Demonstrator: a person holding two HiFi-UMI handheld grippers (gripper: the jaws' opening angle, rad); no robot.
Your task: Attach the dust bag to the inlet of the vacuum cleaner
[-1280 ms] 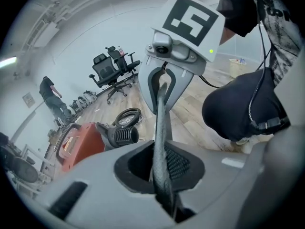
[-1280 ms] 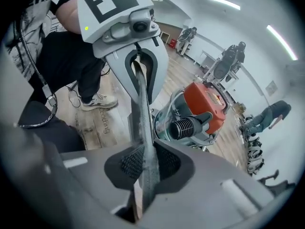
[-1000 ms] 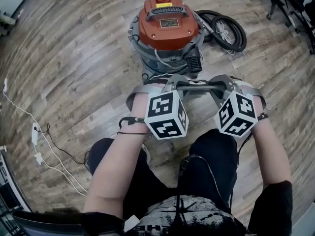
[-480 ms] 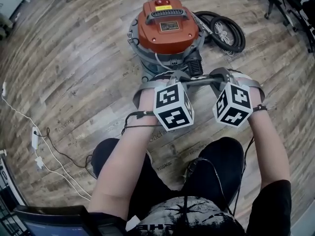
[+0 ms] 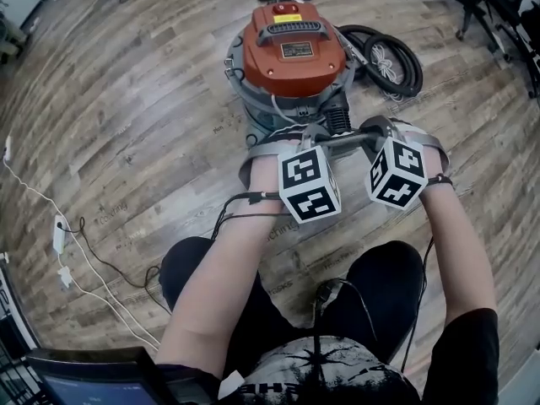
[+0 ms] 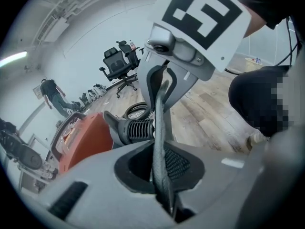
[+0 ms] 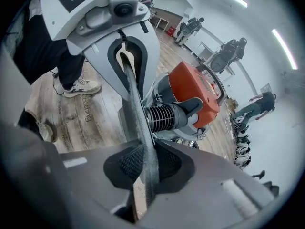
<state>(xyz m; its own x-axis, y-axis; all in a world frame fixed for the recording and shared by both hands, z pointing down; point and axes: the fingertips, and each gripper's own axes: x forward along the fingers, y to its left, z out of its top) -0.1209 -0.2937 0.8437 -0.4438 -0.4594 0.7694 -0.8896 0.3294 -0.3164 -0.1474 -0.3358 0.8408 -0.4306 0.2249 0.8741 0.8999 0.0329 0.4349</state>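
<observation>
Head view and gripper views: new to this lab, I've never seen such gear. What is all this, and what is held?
No robot here: a person wears a camera on the head, looking down, and holds a hand tool with two jaws in each hand. The other two pictures come from cameras riding on those tools. The left gripper and right gripper each clamp an edge of a thin grey sheet, apparently the dust bag, stretched between them. On the wooden floor are an orange-topped vacuum cleaner, its ribbed black inlet facing the person, and a coiled hose.
</observation>
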